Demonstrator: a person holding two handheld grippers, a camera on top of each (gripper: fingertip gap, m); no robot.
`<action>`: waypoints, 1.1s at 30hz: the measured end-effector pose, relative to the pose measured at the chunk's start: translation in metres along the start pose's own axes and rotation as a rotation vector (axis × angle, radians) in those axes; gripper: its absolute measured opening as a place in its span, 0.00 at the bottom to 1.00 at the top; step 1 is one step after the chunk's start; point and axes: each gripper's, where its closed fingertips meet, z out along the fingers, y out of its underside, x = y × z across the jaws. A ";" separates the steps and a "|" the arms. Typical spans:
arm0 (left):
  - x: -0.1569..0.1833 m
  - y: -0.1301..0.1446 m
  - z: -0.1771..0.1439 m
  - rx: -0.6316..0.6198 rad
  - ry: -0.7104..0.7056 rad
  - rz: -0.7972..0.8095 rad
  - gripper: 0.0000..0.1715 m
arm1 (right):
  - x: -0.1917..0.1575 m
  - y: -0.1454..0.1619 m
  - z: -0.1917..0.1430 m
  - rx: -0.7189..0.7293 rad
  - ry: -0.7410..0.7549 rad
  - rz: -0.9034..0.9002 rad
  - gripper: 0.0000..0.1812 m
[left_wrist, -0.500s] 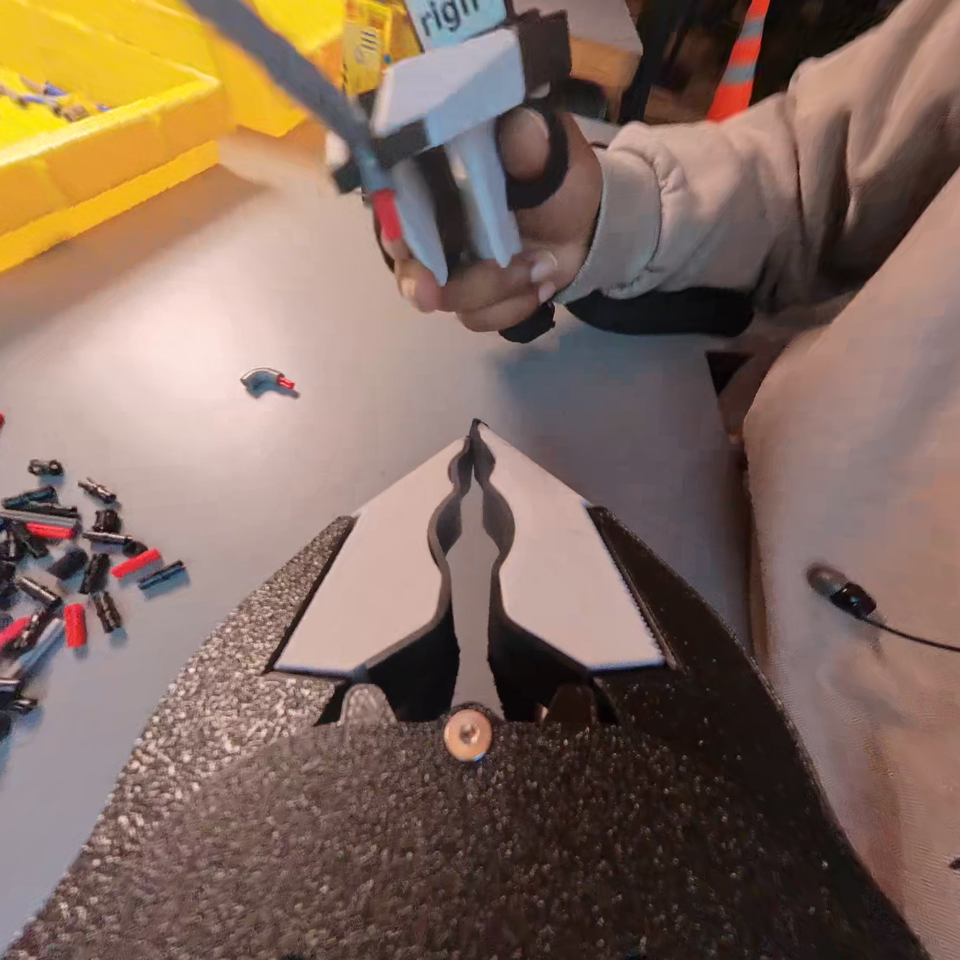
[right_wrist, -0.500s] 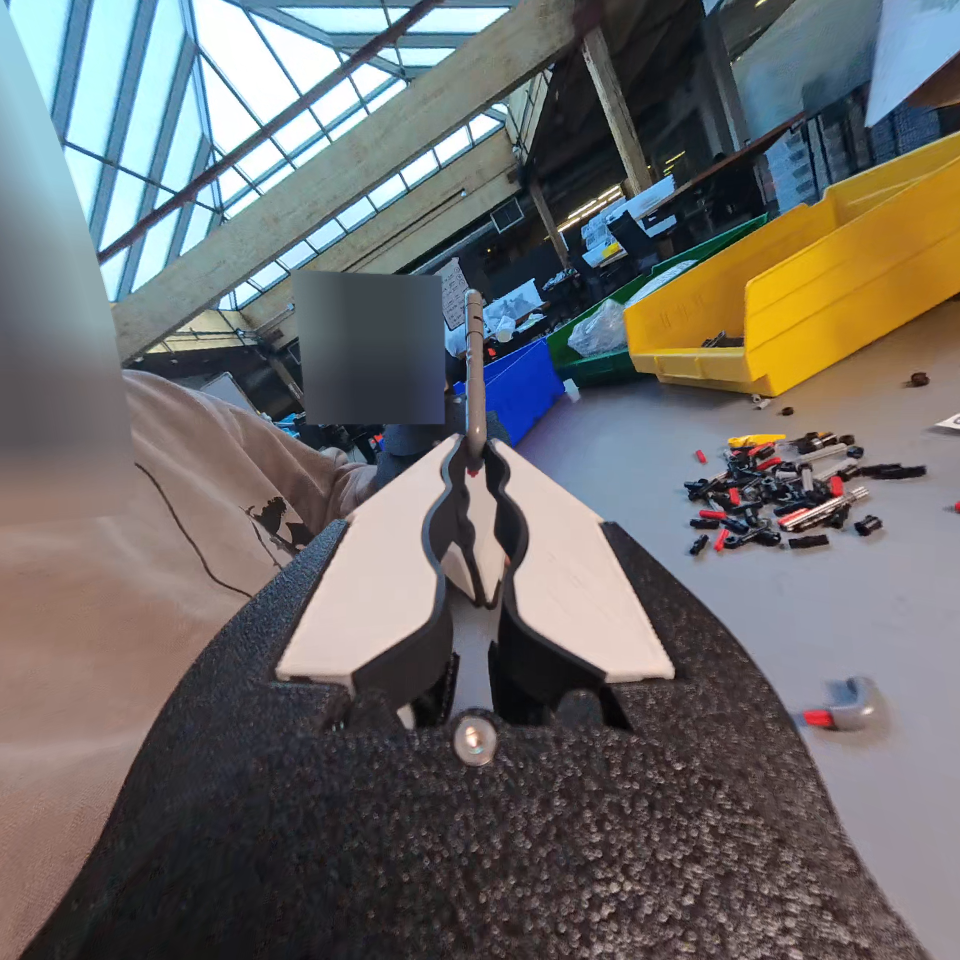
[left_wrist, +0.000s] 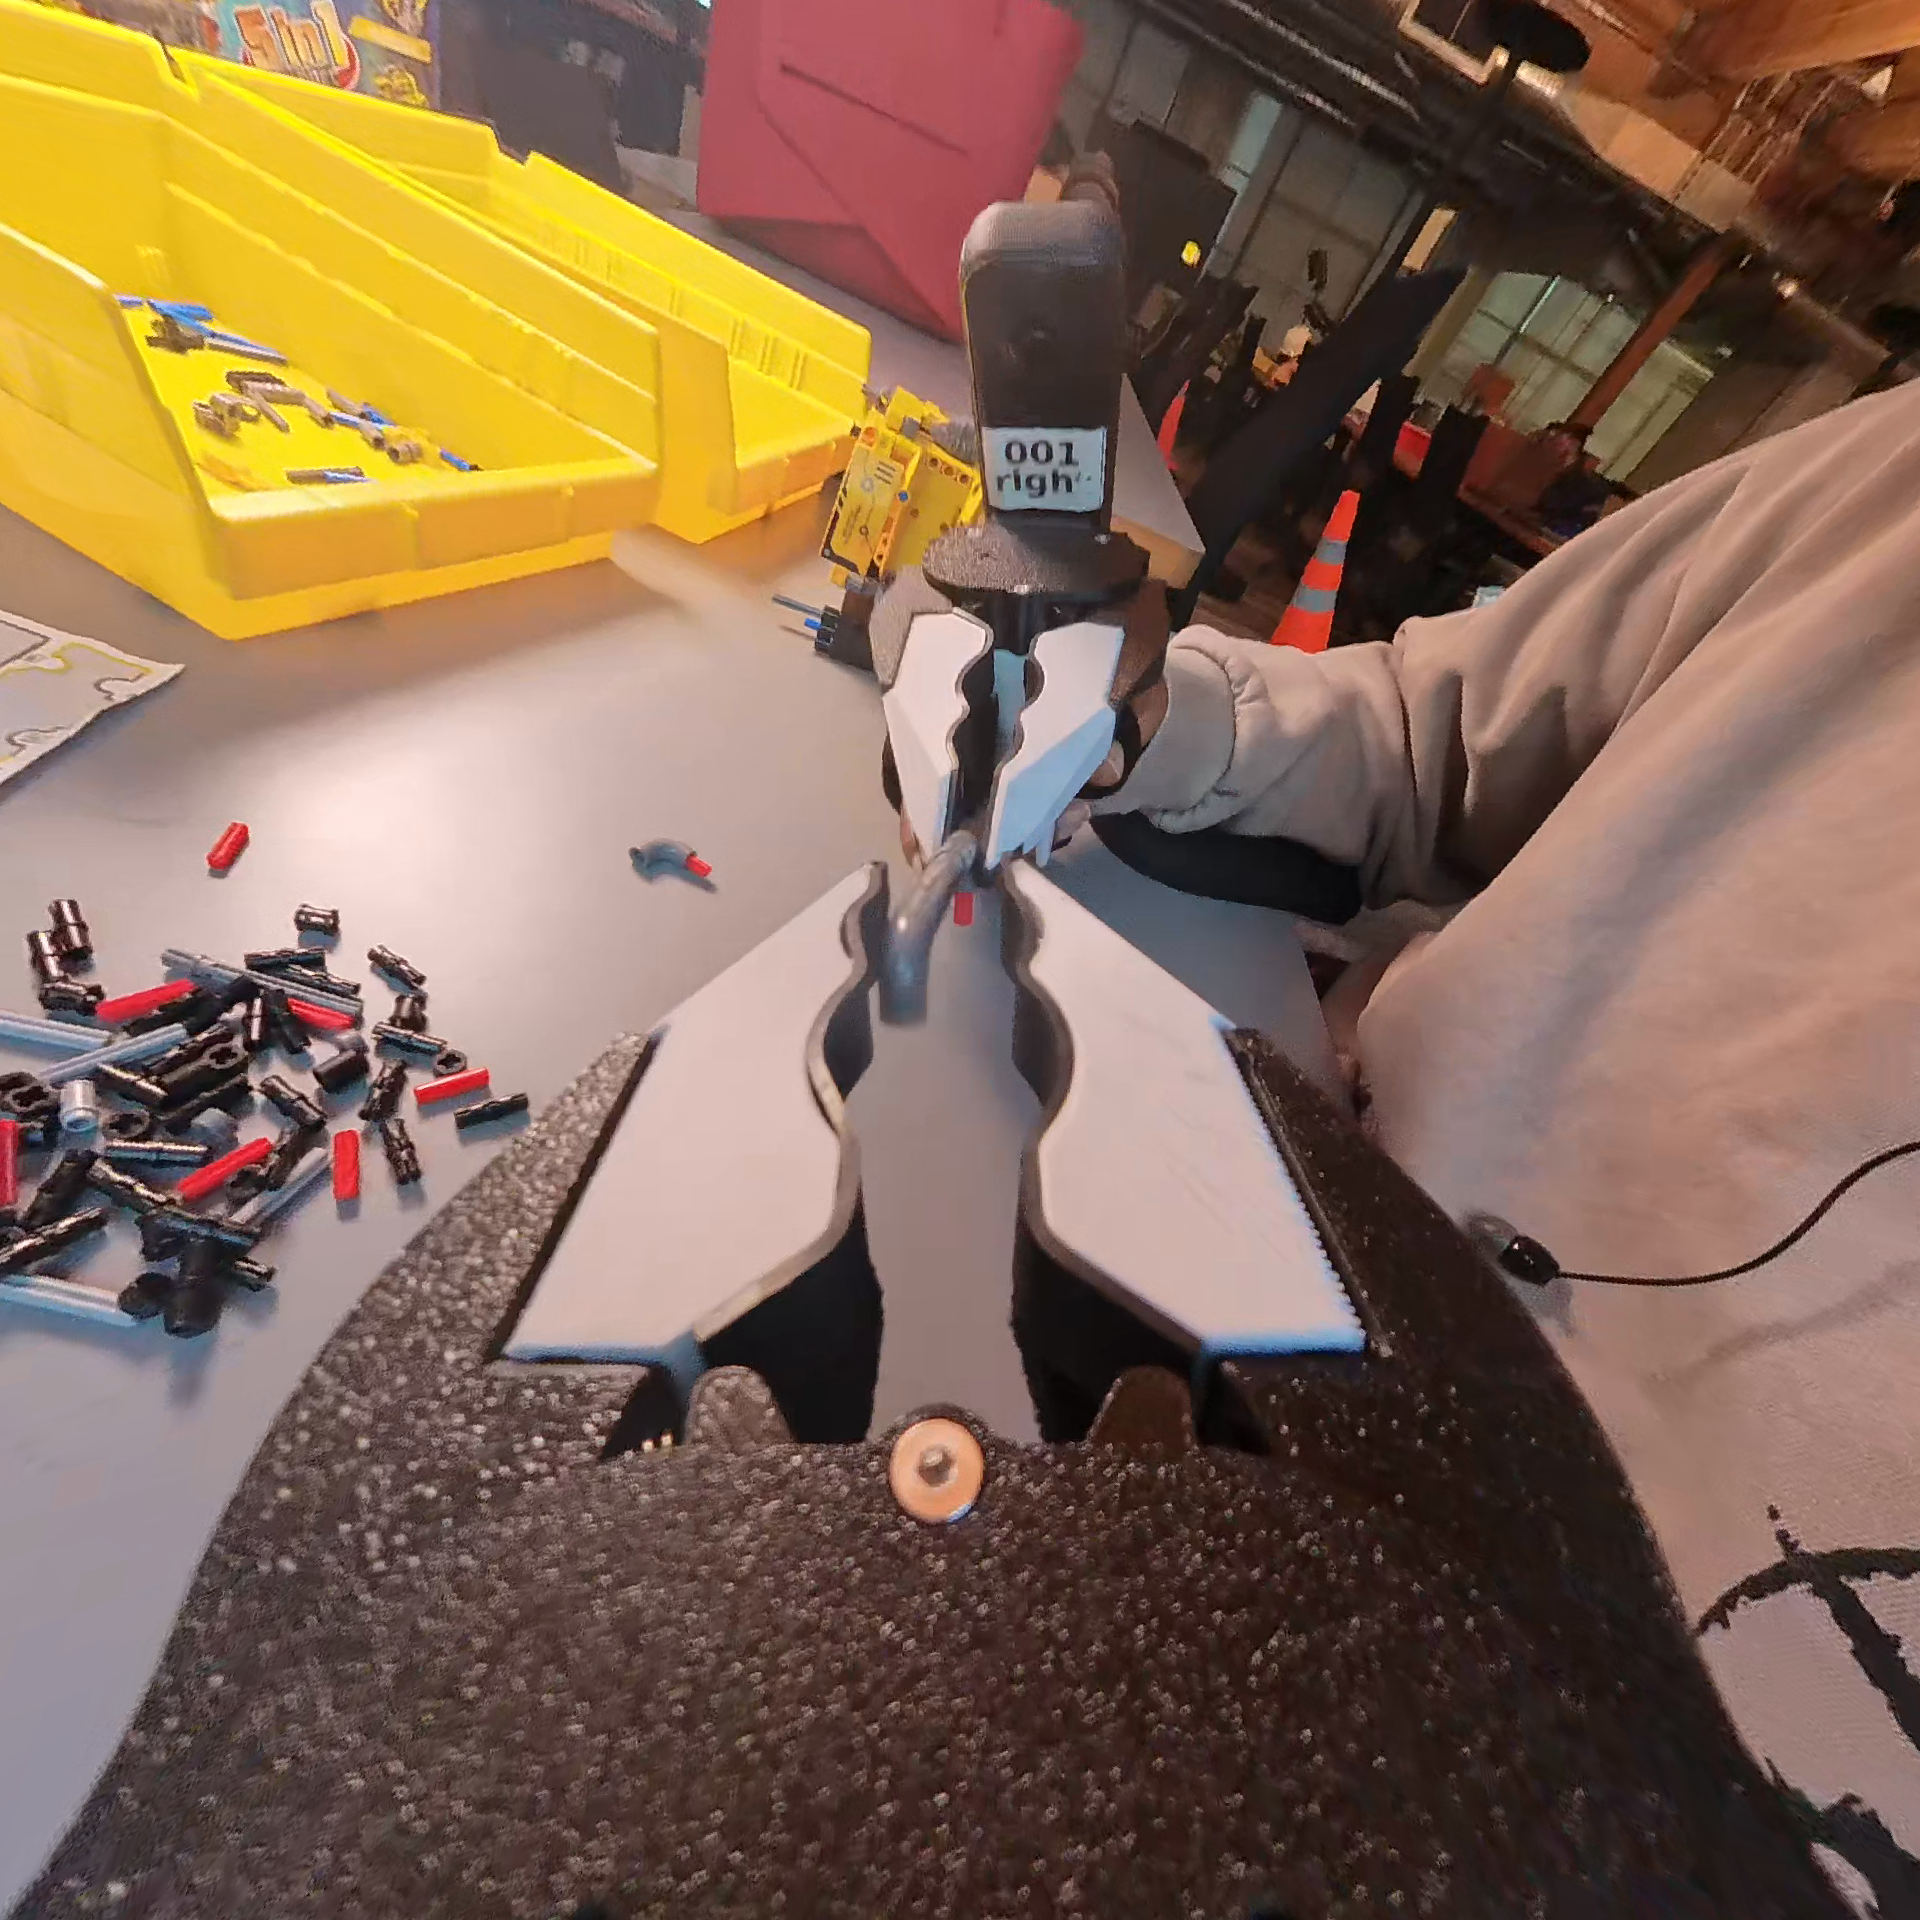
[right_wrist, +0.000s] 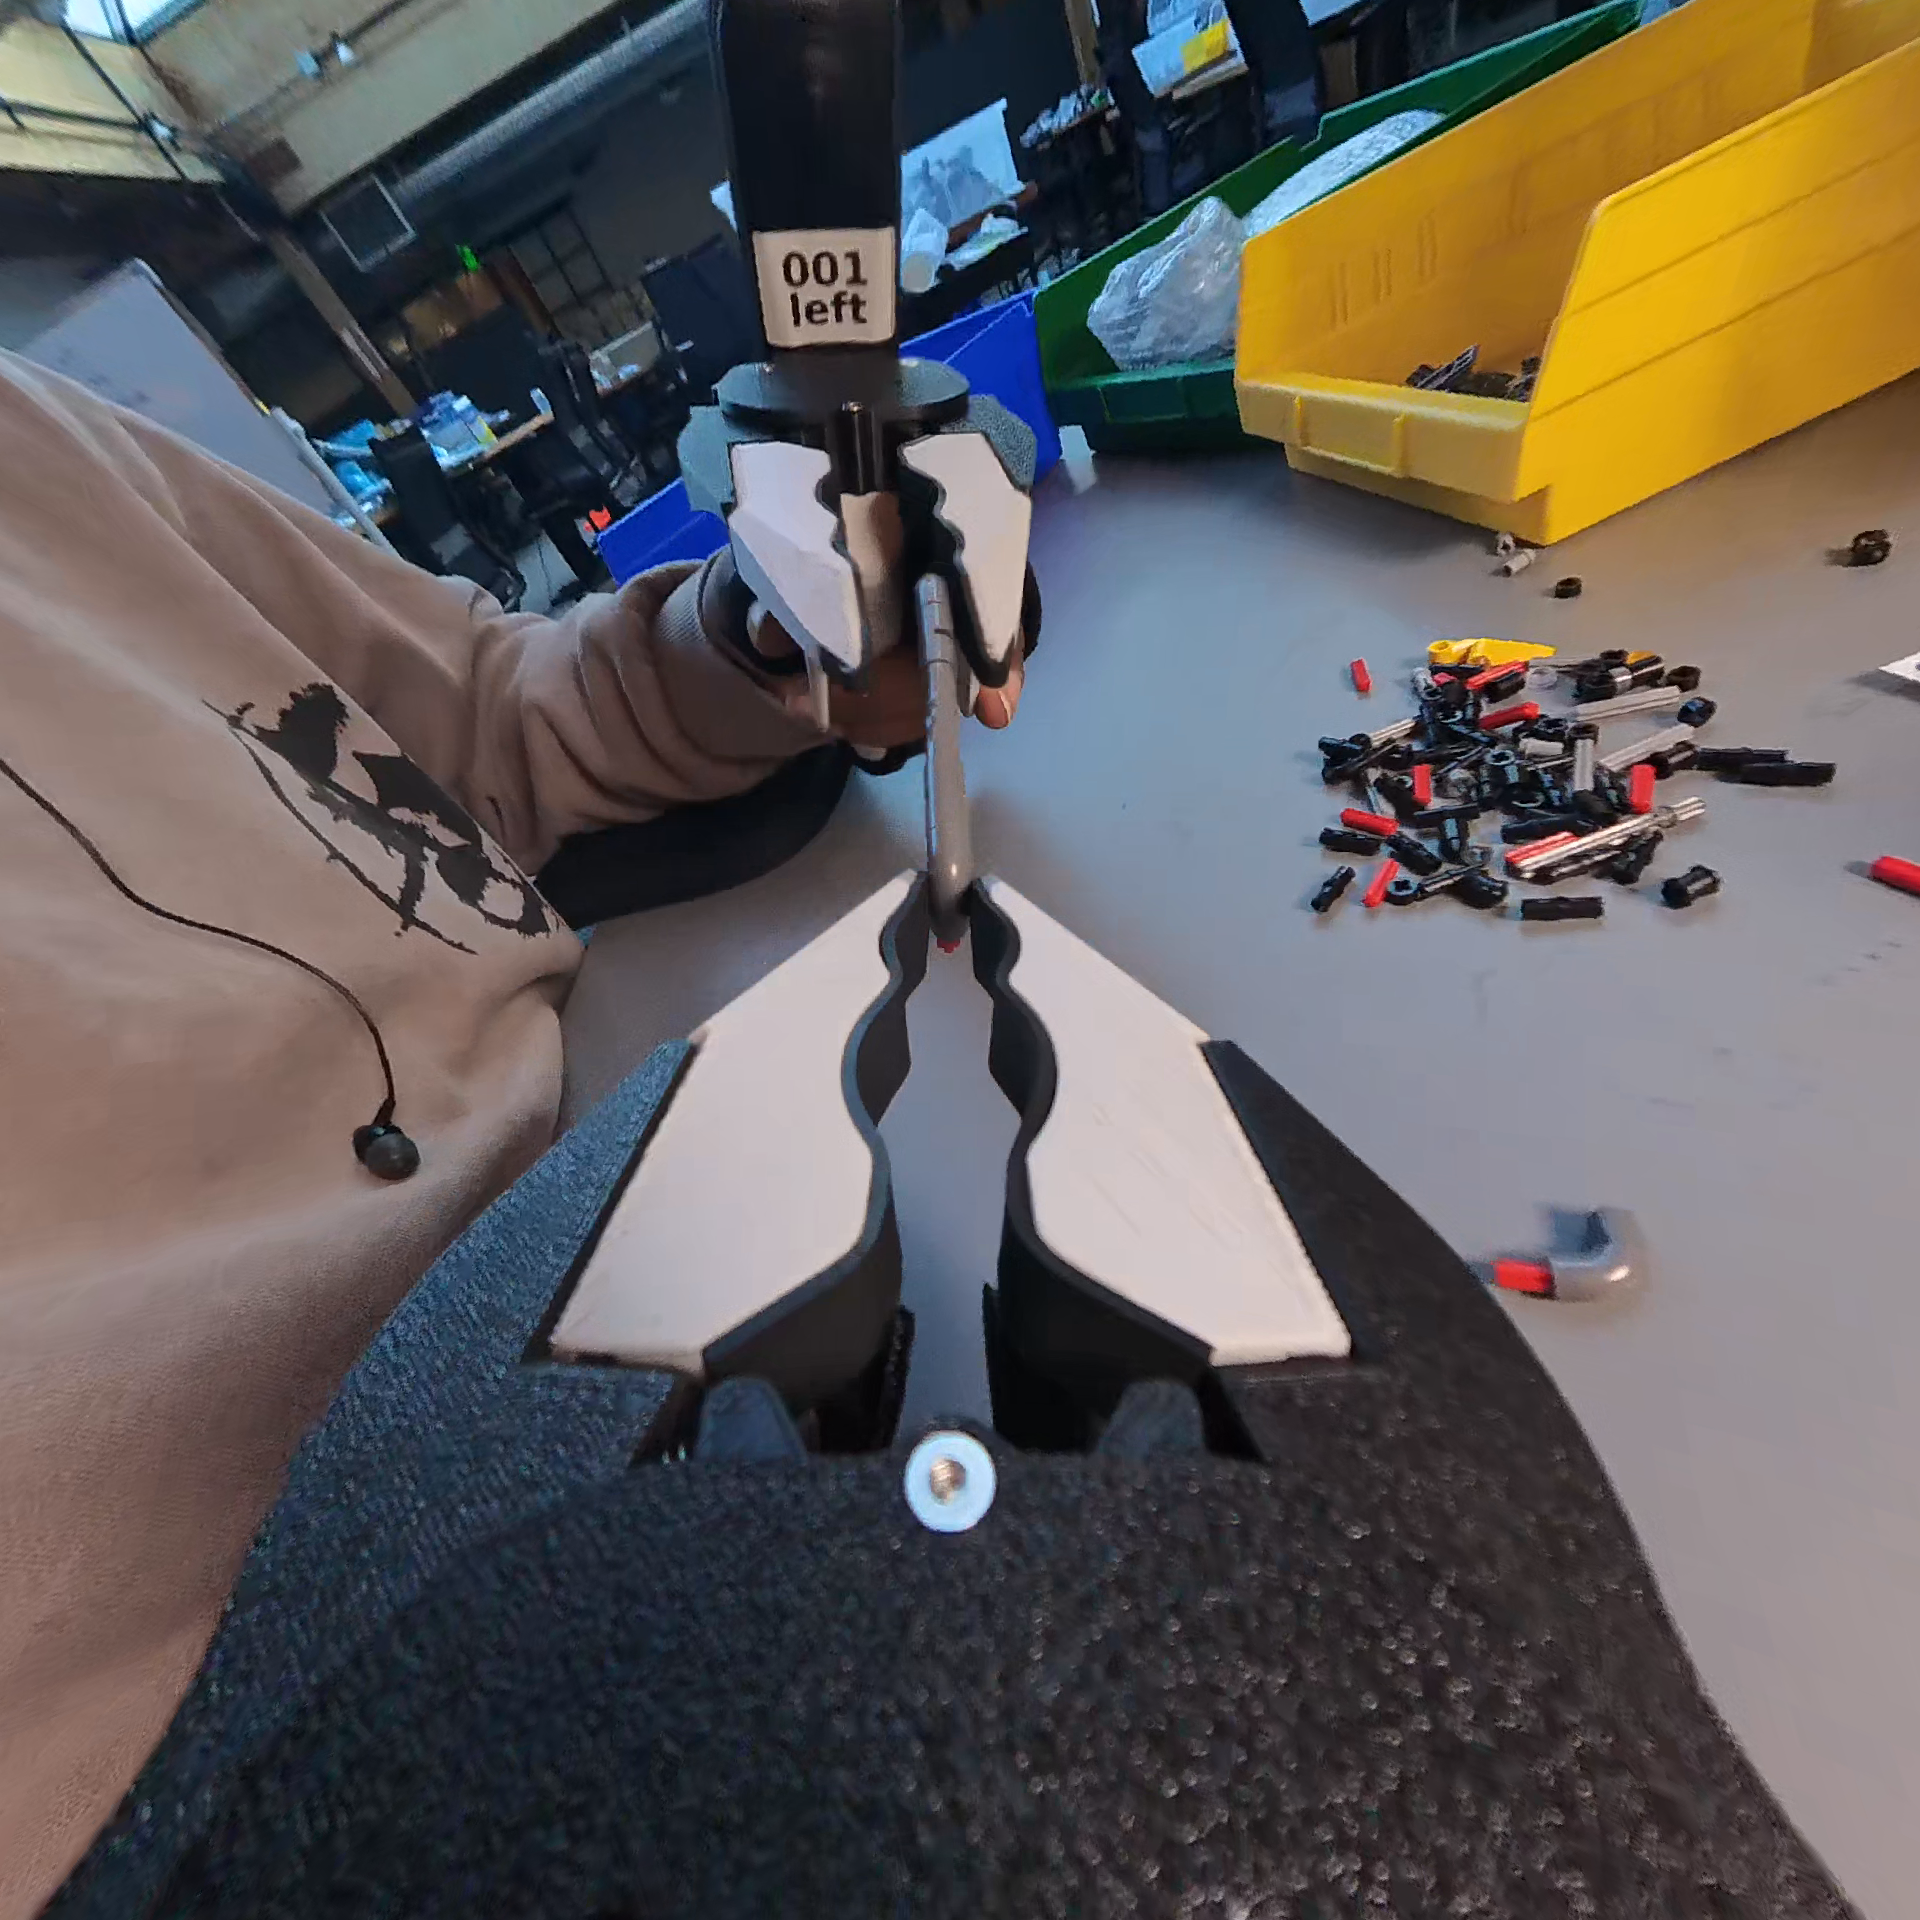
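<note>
two grippers (left_wrist: 940, 883) (right_wrist: 948, 894), each with two fingers (left_wrist: 717, 1153). one long grey rod (right_wrist: 943, 748). two yellow bins (left_wrist: 343, 436), one green bin (right_wrist: 1143, 343), one blue bin (right_wrist: 977, 374), one red bin (left_wrist: 883, 135). one traffic cone (left_wrist: 1322, 577). one grey elbow piece (right_wrist: 1584, 1268). small loose parts (left_wrist: 208, 1101): too many to count.

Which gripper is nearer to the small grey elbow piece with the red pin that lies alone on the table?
Left. The left gripper is slightly nearer the elbow piece, which lies alone to its left. The right gripper, facing it, is just beyond.
</note>
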 end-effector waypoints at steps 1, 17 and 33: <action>0.002 0.004 0.002 -0.027 0.012 0.007 0.09 | -0.002 0.001 0.002 -0.010 -0.005 -0.014 0.03; -0.013 0.002 -0.021 -0.075 -0.054 0.047 0.04 | -0.006 -0.028 -0.011 0.082 -0.011 -0.083 0.03; -0.006 0.053 0.014 -0.333 -0.085 0.160 0.07 | 0.001 0.024 0.007 -0.175 0.058 -0.174 0.03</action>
